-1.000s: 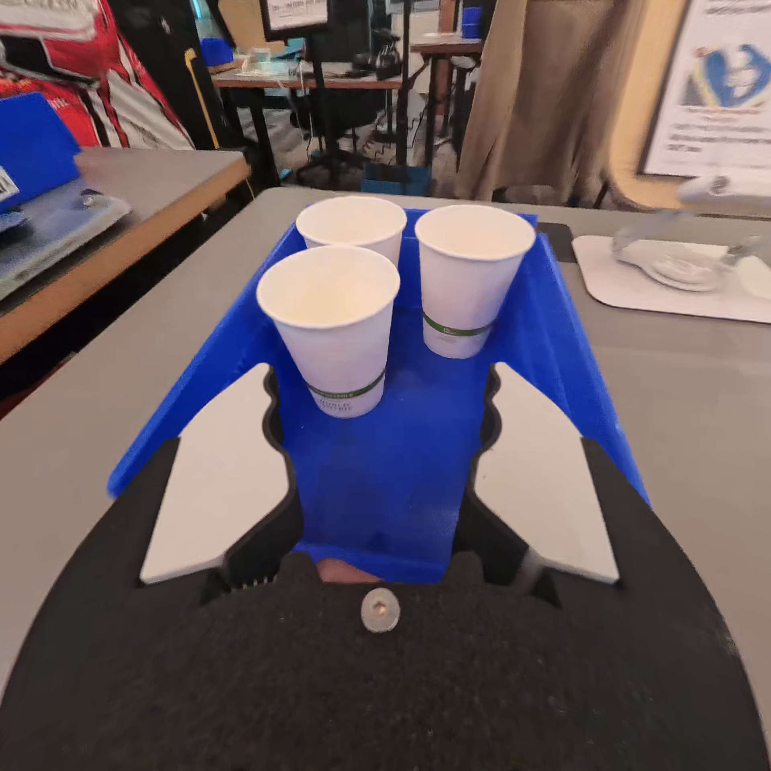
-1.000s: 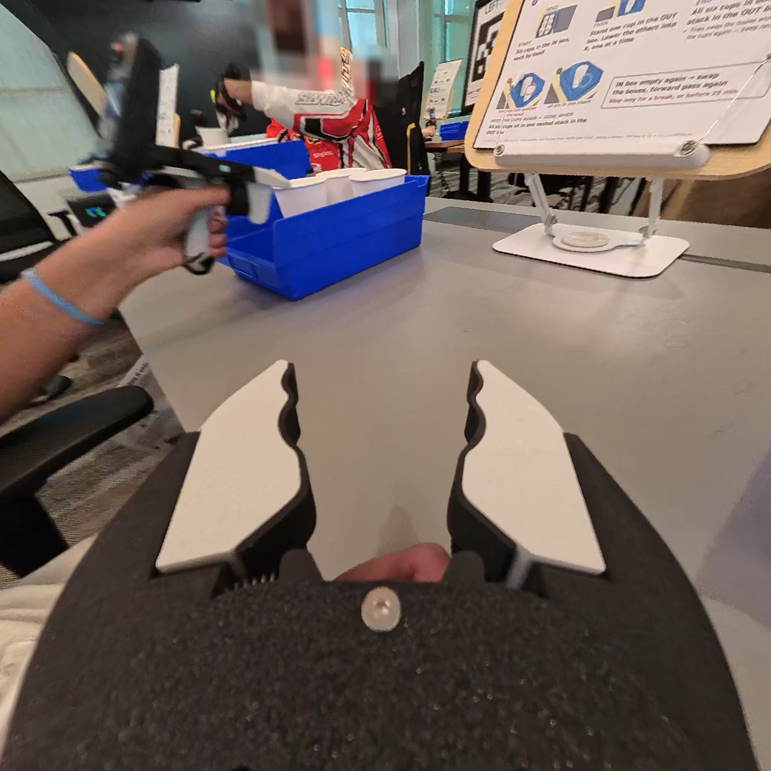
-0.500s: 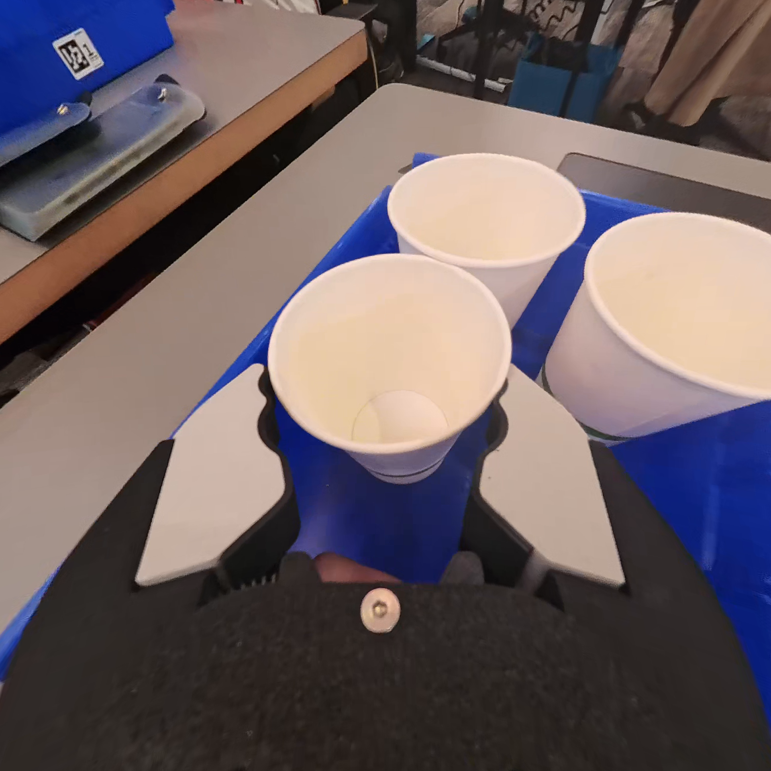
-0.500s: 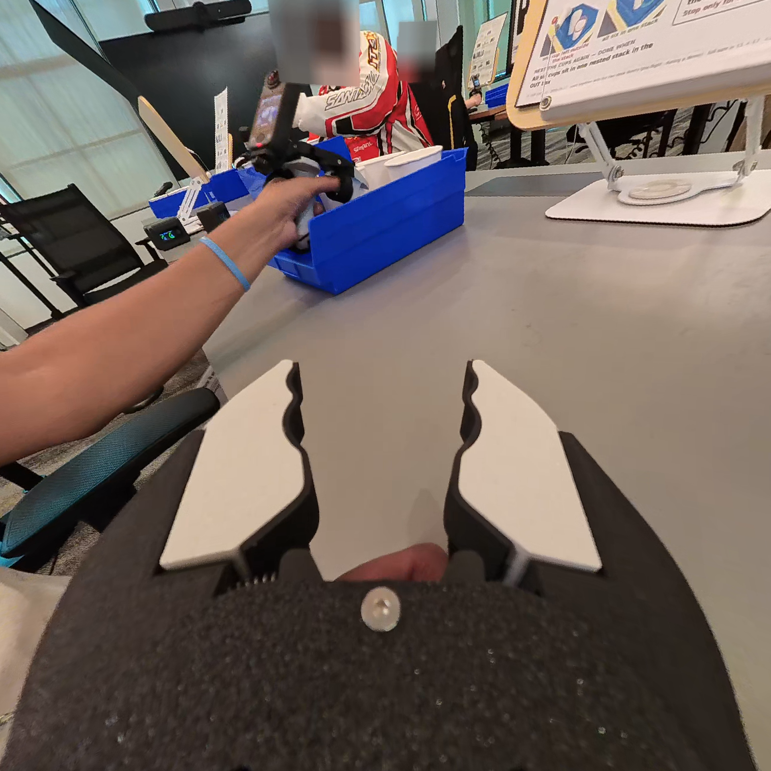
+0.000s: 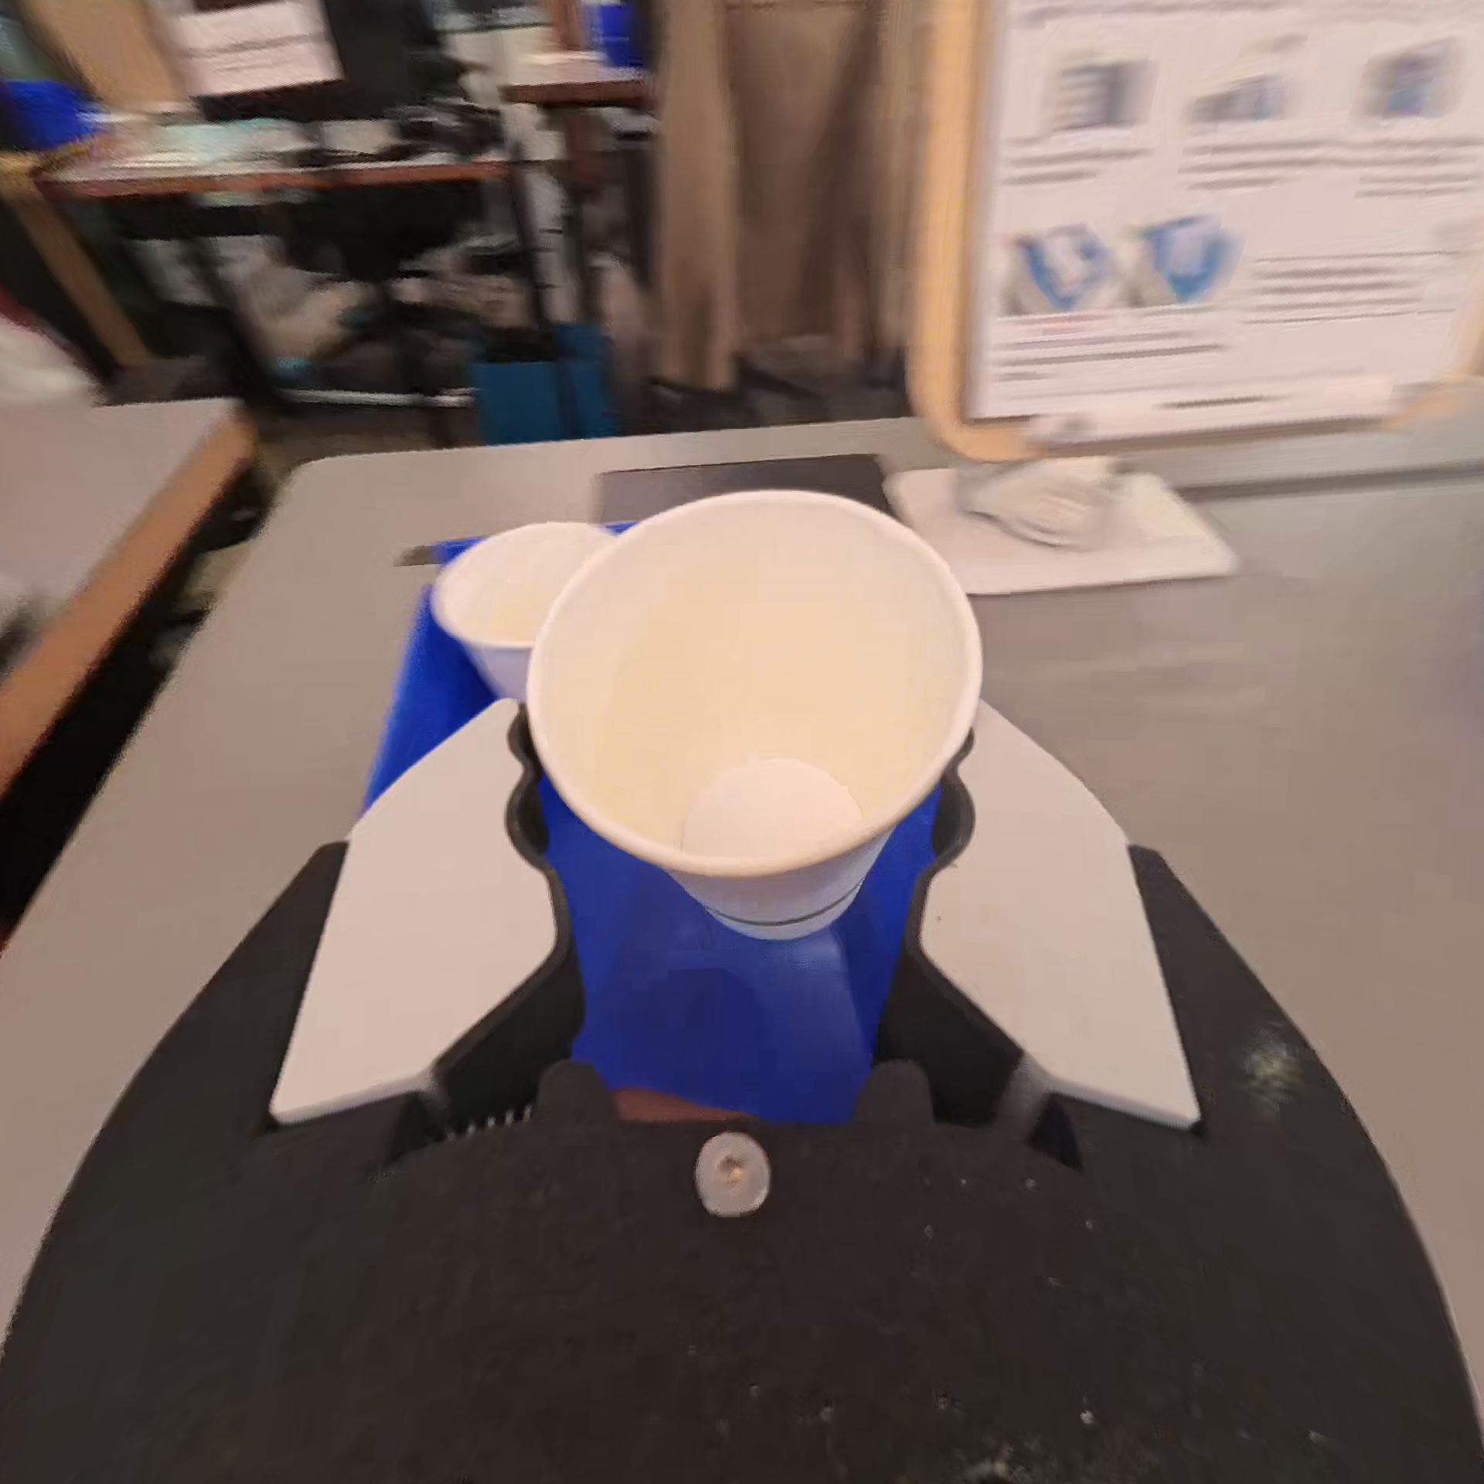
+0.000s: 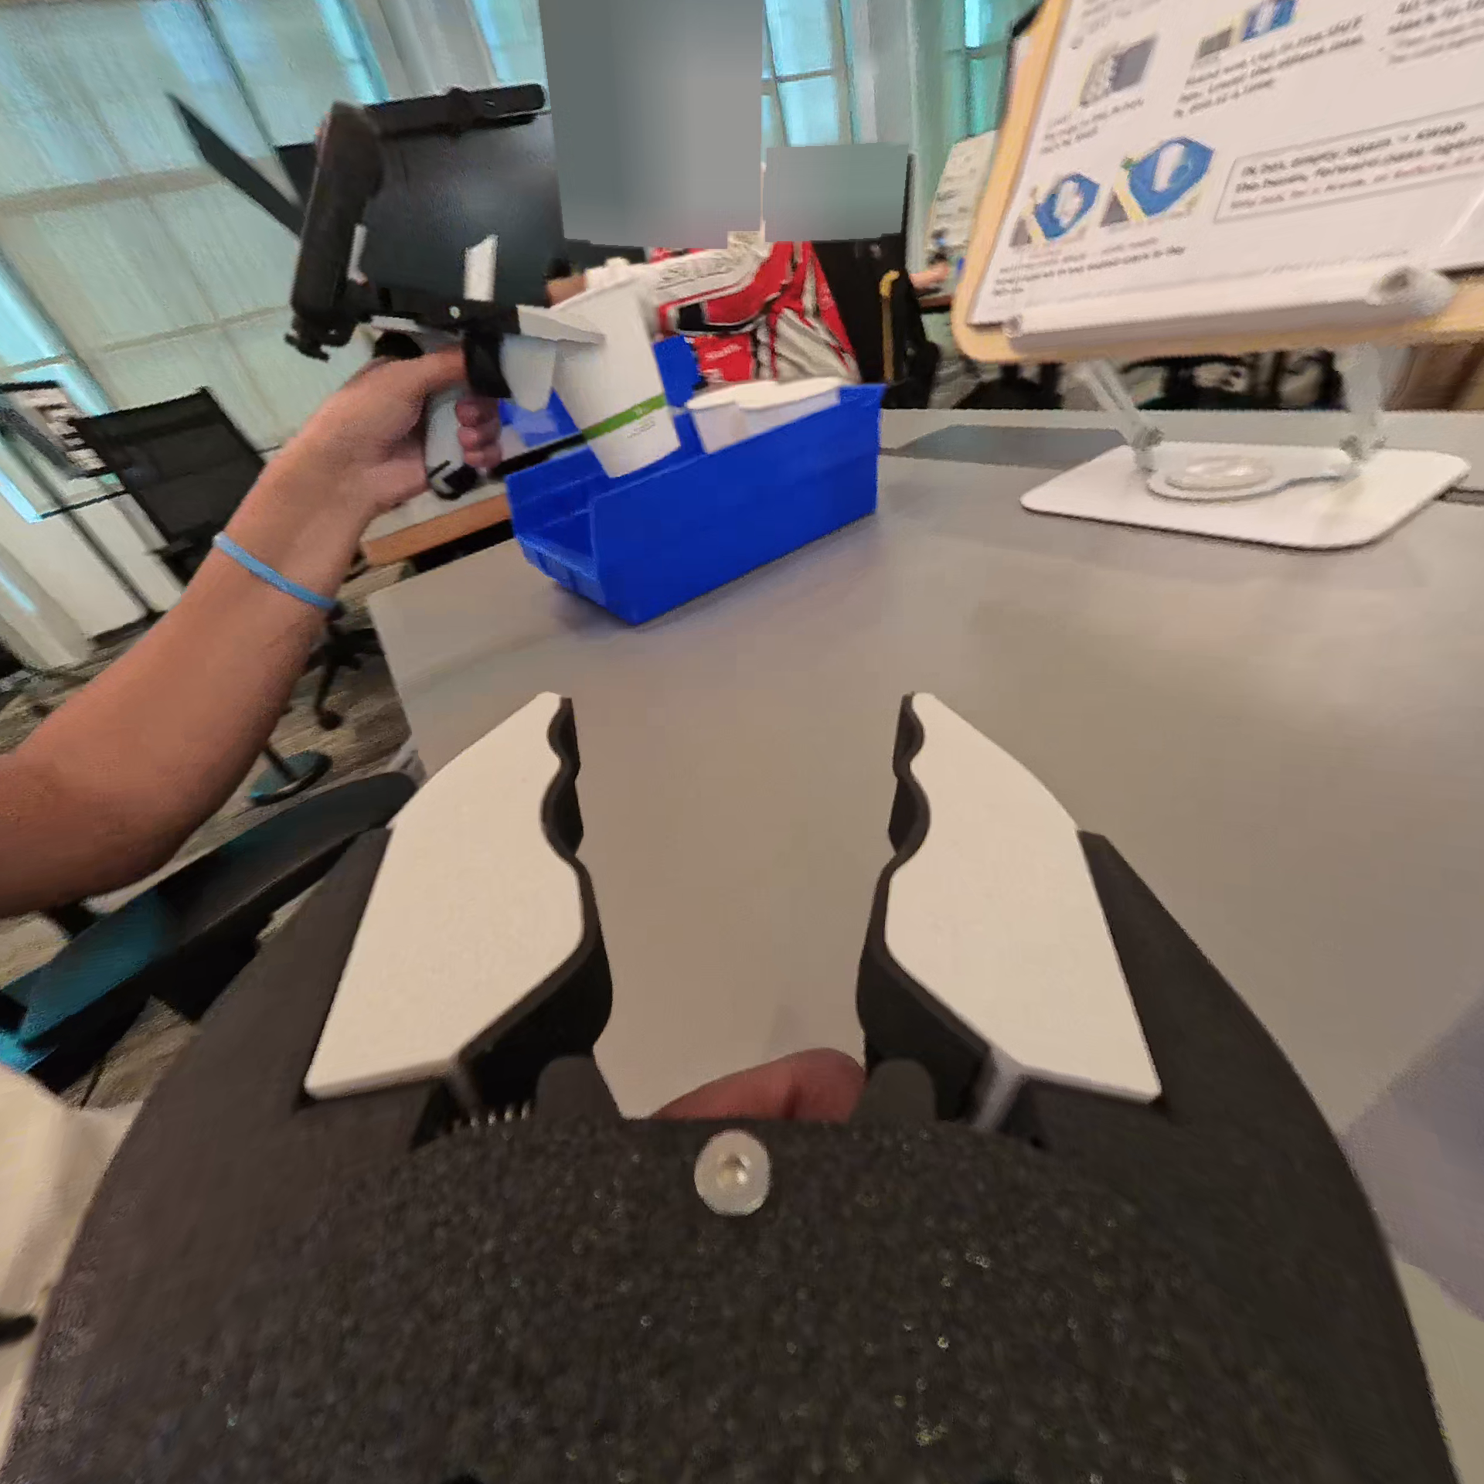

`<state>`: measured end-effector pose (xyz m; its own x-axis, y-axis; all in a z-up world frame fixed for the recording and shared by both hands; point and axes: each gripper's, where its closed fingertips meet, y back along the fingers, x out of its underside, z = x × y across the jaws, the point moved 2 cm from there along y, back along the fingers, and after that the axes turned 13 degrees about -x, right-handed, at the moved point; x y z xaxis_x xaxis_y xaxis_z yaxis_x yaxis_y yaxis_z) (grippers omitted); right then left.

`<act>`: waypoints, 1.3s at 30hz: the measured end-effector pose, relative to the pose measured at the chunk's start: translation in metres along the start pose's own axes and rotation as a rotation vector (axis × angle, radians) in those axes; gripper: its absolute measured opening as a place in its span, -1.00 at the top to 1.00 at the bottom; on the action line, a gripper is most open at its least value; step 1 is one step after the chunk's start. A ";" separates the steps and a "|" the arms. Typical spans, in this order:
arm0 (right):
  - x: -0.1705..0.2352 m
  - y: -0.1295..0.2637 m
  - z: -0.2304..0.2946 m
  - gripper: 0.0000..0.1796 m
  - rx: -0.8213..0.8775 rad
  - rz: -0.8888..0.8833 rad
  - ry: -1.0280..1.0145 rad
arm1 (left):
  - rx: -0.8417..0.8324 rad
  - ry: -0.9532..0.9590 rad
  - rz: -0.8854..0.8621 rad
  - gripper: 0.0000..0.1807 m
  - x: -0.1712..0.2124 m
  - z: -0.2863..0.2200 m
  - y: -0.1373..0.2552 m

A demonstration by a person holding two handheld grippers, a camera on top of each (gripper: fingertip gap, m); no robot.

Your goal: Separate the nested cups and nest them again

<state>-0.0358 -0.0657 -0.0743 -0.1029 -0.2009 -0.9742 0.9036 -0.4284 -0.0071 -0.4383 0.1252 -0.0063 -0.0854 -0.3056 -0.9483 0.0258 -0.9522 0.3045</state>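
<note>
Now white cup in L gripper, above blue bin

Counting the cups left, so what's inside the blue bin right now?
Two white cups stand in the blue bin; their lower halves and the bin's floor are hidden behind its wall. A third cup hangs above it in the left claw.

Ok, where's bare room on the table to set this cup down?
The widest free patch is the grey table between the blue bin and the white stand base, running back to the open right gripper. The bin's far end is crowded: two cups stand there. The left gripper holds the lifted cup above the bin's near end.
</note>
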 end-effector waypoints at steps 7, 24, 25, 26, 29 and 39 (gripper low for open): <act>-0.043 -0.031 0.017 0.08 -0.364 0.111 0.037 | 0.750 -0.275 -0.079 -0.05 -0.009 -0.122 0.104; -0.063 -0.103 0.027 -0.02 -0.462 0.125 0.119 | 1.223 -0.584 -0.009 -0.06 0.034 -0.279 0.150; -0.063 -0.102 0.026 -0.01 -0.463 0.112 0.113 | 1.224 -0.585 -0.001 -0.05 0.035 -0.280 0.149; -0.061 -0.101 0.025 -0.01 -0.464 0.108 0.107 | 1.227 -0.584 0.007 -0.05 0.036 -0.282 0.148; -0.058 -0.098 0.022 0.00 -0.451 0.109 0.110 | 1.214 -0.571 0.004 -0.04 0.037 -0.283 0.148; -0.085 -0.044 -0.025 0.00 -0.134 -0.043 0.099 | 0.519 -0.057 -0.248 -0.10 0.046 -0.203 0.128</act>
<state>-0.0560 -0.0077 0.0033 -0.1069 -0.0945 -0.9898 0.9473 -0.3120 -0.0725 -0.2366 -0.0106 -0.0289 -0.0802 -0.0592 -0.9950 -0.4924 -0.8656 0.0912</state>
